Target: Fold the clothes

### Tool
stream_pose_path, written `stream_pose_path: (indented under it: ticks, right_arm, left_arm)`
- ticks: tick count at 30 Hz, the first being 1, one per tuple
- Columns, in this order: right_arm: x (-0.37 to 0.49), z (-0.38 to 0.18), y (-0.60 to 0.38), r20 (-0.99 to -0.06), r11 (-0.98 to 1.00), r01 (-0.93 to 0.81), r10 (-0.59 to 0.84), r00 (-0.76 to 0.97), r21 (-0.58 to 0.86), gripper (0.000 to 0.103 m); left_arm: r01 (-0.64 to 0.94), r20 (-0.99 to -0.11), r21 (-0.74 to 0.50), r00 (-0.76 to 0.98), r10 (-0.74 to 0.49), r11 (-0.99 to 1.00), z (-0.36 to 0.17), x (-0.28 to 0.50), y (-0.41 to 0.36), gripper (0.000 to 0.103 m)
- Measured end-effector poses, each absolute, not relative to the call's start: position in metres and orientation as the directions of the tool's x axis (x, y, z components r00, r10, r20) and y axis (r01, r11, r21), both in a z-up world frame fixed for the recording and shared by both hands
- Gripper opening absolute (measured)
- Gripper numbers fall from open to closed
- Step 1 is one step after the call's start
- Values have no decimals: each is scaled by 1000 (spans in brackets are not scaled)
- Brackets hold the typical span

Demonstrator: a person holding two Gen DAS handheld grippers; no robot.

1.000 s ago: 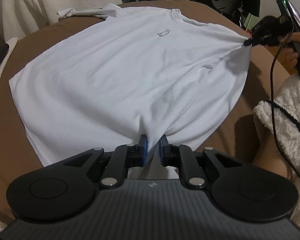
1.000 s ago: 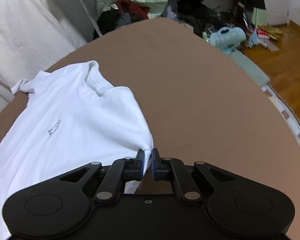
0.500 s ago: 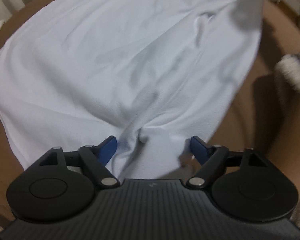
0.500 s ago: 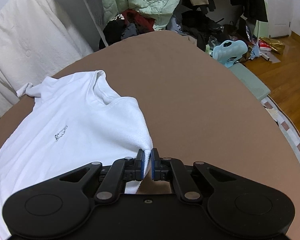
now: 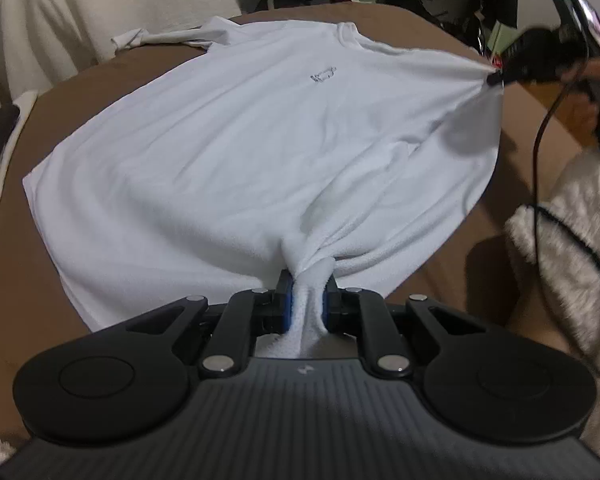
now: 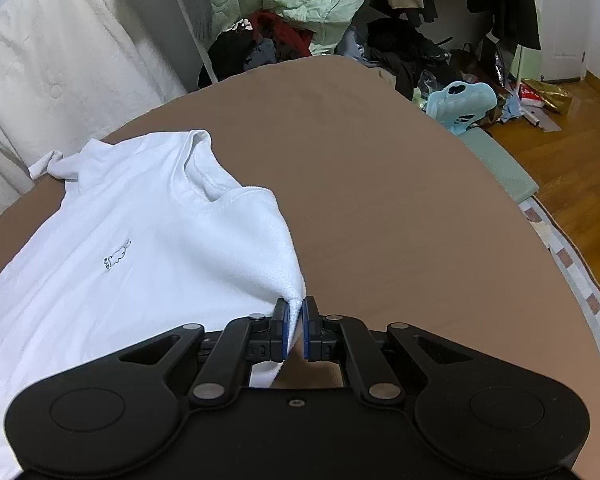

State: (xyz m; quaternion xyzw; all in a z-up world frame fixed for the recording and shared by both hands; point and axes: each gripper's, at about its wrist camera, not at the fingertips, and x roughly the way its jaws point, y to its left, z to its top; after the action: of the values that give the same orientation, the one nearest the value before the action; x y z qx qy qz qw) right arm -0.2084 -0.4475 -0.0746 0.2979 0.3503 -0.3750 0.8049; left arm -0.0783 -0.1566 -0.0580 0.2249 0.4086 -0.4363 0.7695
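White T-shirt [image 5: 228, 152] stretched over brown bed [image 6: 400, 184]; left gripper [image 5: 305, 300] jaws closing on bunched hem, right gripper [image 6: 295, 326] clamped on sleeve edge. Thin bite there could slip under tension.

1. The shirt [image 5: 236, 152] lies on the bed [image 6: 400, 200], spread ahead and to the left of the left gripper [image 5: 305, 300].
2. The right gripper [image 6: 295, 326] is at the shirt's right edge.
3. The clothes pile [image 6: 300, 12] is beyond the bed.
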Motion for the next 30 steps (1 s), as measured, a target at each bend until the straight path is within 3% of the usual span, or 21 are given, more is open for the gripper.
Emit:
stream_pose_path:
  ticks: [5,12,20,26,30]
  right_arm:
    - [-207,-71,-442,-779,565,796,-392,489,216,7]
    - [-214,-69,-443,-763,553,782,-361,536,288,7]
    - [-211,-73,-448,-771,565,782,-364,522,263,7]
    - [-216,-75,-460,-768,553,774,-336,546,309,6]
    - [-213,-77,-462,-776,539,785,-338,533,305,6]
  left_arm:
    - [827,-856,-76,232,-462,557,-73,-74,-160,14]
    - [810,-891,-37,239,-387,585,-100,-67,-169,17]
    - [861,-860,-33,234,-453,507,-76,-70,-164,14]
    - [853,-828,-126,190,-528,506,-65,-59,-149,14]
    - [853,-842,-152,152,-517,499,-78,-61,-150,20]
